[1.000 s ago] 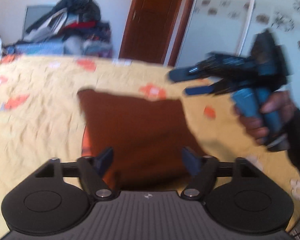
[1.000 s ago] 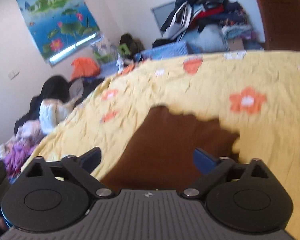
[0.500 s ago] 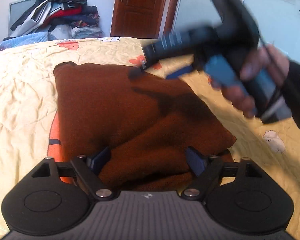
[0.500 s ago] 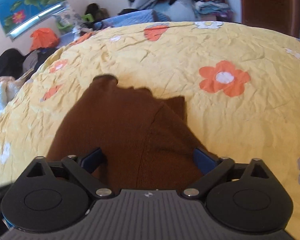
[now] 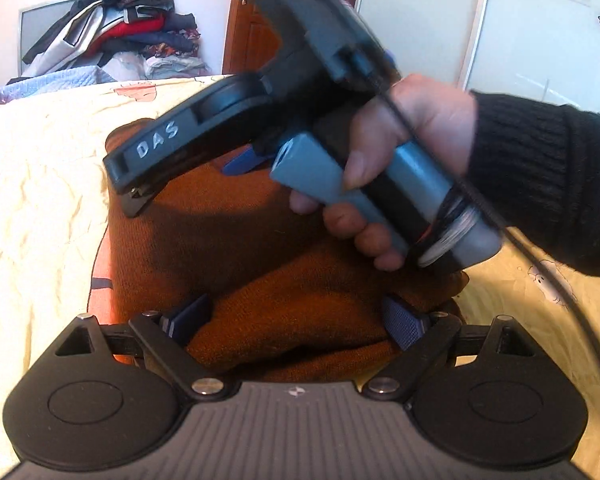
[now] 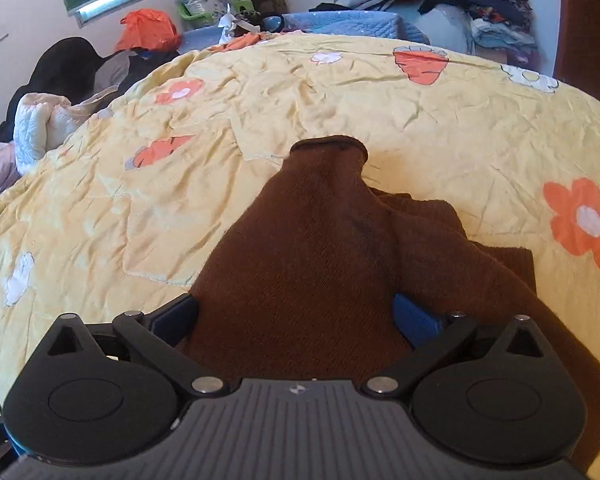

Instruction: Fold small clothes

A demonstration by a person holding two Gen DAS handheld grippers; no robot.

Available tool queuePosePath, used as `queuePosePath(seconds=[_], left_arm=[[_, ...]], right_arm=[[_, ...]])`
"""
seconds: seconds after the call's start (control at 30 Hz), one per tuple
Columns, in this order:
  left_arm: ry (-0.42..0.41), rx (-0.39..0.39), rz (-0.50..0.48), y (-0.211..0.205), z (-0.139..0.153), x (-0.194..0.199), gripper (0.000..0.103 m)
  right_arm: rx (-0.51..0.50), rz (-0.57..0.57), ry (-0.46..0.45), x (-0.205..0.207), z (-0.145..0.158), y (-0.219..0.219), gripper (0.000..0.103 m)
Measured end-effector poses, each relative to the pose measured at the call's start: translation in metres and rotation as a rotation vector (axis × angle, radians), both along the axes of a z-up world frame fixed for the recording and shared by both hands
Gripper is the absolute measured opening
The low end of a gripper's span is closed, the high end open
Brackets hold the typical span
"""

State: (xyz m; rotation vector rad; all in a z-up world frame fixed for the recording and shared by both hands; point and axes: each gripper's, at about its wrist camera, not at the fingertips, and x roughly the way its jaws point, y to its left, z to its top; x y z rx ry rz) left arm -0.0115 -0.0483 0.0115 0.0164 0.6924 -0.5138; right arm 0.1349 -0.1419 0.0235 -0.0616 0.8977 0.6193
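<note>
A brown knitted garment [image 5: 260, 264] lies partly folded on the yellow flowered bedspread [image 5: 40, 208]. My left gripper [image 5: 296, 320] hovers low over the garment's near fold. Its jaws are opening, with cloth between the blue pads [image 5: 404, 322] but not pinched. In the right wrist view the garment [image 6: 320, 248] tapers to a cuffed end [image 6: 328, 146] pointing away. My right gripper [image 6: 296, 318] sits over its wide part, jaws opening wide, with cloth between the pads and not gripped. In the left wrist view a hand [image 5: 404, 148] in a black sleeve holds the right gripper's handle [image 5: 340, 184] above the garment.
A heap of clothes [image 5: 132, 36] stands behind the bed beside a brown door [image 5: 252, 40]. More clothes, an orange bag [image 6: 148, 32] and a white quilt [image 6: 44, 120] lie off the bed's far left side. Bare bedspread [image 6: 420, 128] stretches beyond the garment.
The garment went from hanging to lying on the bed. Both grippers came down close over it. The right gripper swung in across the left wrist view, closer and lower.
</note>
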Motion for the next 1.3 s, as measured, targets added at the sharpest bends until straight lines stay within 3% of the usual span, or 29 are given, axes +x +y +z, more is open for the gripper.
queuePosePath(seconds=[0.1, 0.23, 0.33, 0.4, 0.5, 0.57, 0.67, 0.8, 0.93, 1.0, 1.07, 1.13, 1.17, 1.3], left_arm=[[0.0, -0.011, 0.004, 0.001, 0.0, -0.001, 0.093], [-0.005, -0.011, 0.006, 0.0, -0.001, -0.008, 0.094], [-0.004, -0.002, 0.005, -0.001, -0.001, -0.011, 0.094], [0.001, -0.002, 0.007, -0.002, 0.001, -0.011, 0.094], [0.012, -0.014, 0.017, 0.001, 0.008, -0.014, 0.094], [0.032, -0.102, 0.053, 0.018, 0.023, -0.017, 0.094], [0.029, -0.297, 0.152, 0.069, 0.041, -0.025, 0.095], [0.235, -0.529, 0.269, 0.133, 0.024, -0.005, 0.094], [0.418, -0.639, 0.22, 0.135, -0.003, 0.011, 0.094], [0.505, -0.66, 0.169, 0.119, -0.016, 0.017, 0.09], [0.493, -0.644, 0.15, 0.109, -0.017, 0.017, 0.082], [0.562, -0.621, 0.165, 0.109, -0.022, 0.023, 0.028], [0.581, -0.606, 0.173, 0.11, -0.023, 0.025, 0.028], [0.492, -0.487, 0.125, 0.114, -0.001, 0.001, 0.025]], right_arm=[[0.014, -0.049, 0.02, -0.009, 0.014, -0.01, 0.102], [0.13, -0.101, -0.027, -0.036, 0.038, -0.037, 0.103], [0.069, -0.109, -0.009, -0.041, 0.021, -0.043, 0.103], [0.077, -0.062, -0.074, -0.047, 0.004, -0.048, 0.103], [0.066, -0.074, -0.067, -0.048, 0.008, -0.043, 0.103], [0.092, -0.111, -0.015, -0.047, 0.023, -0.045, 0.102], [0.27, -0.139, -0.007, -0.068, 0.051, -0.078, 0.103], [0.386, -0.258, 0.058, -0.095, 0.051, -0.143, 0.103], [0.4, -0.367, 0.182, -0.113, 0.02, -0.184, 0.101], [0.427, -0.367, 0.266, -0.118, 0.003, -0.184, 0.094], [0.469, -0.309, 0.321, -0.122, -0.01, -0.171, 0.085], [0.45, -0.27, 0.308, -0.124, -0.012, -0.158, 0.049], [0.409, -0.268, 0.311, -0.124, -0.014, -0.153, 0.025], [0.389, -0.217, 0.274, -0.132, -0.008, -0.151, 0.024]])
